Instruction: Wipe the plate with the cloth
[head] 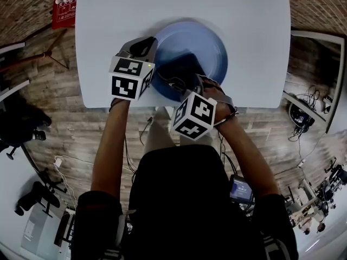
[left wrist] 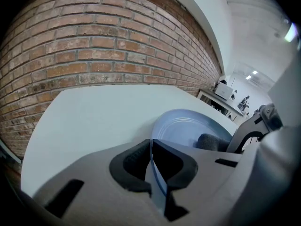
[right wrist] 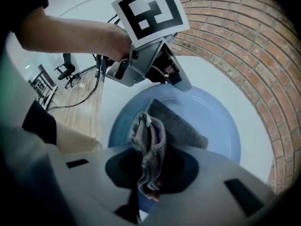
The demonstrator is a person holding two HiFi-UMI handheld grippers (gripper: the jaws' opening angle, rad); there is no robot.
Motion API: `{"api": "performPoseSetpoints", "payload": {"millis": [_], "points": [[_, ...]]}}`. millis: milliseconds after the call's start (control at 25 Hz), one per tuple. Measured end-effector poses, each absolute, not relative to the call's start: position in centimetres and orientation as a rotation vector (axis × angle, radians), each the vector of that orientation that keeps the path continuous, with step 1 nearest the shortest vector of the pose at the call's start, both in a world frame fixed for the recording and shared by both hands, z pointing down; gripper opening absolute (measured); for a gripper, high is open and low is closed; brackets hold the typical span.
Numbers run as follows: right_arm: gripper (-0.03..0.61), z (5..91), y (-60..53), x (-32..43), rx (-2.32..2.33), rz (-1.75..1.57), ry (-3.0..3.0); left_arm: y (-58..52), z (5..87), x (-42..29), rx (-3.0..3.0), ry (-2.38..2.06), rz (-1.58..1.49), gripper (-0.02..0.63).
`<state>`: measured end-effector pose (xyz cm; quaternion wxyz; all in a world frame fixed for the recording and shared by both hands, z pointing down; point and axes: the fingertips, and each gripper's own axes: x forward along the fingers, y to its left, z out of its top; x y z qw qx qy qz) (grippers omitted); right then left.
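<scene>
White table [head: 108,37], blue plate [head: 211,37] by its near edge. Left gripper [left wrist: 151,161] clamped on the plate's left rim (steadying it, probably), right gripper [right wrist: 149,173] pinching the grey cloth [right wrist: 181,126], tail draped on the plate, ready for wiping.

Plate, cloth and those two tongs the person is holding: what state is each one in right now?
blue plate: lying on the white table, rim pinched by the left tongs.
grey cloth: bunched in the right tongs, free end spread on the blue plate.
left tongs: shut on the blue plate's rim.
right tongs: shut on the grey cloth.
</scene>
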<state>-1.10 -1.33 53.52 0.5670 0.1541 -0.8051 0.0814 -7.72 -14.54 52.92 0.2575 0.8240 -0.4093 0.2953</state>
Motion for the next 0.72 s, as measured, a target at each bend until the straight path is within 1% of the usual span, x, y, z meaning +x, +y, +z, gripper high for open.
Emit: {"api": "performPoseSetpoints", "payload": {"millis": [720], "points": [[0.057, 53.6, -2.7, -2.7, 0.324, 0.125, -1.906, -14.4, 52.8, -7.4, 2.232, -1.105, 0.794, 0.031]]}}
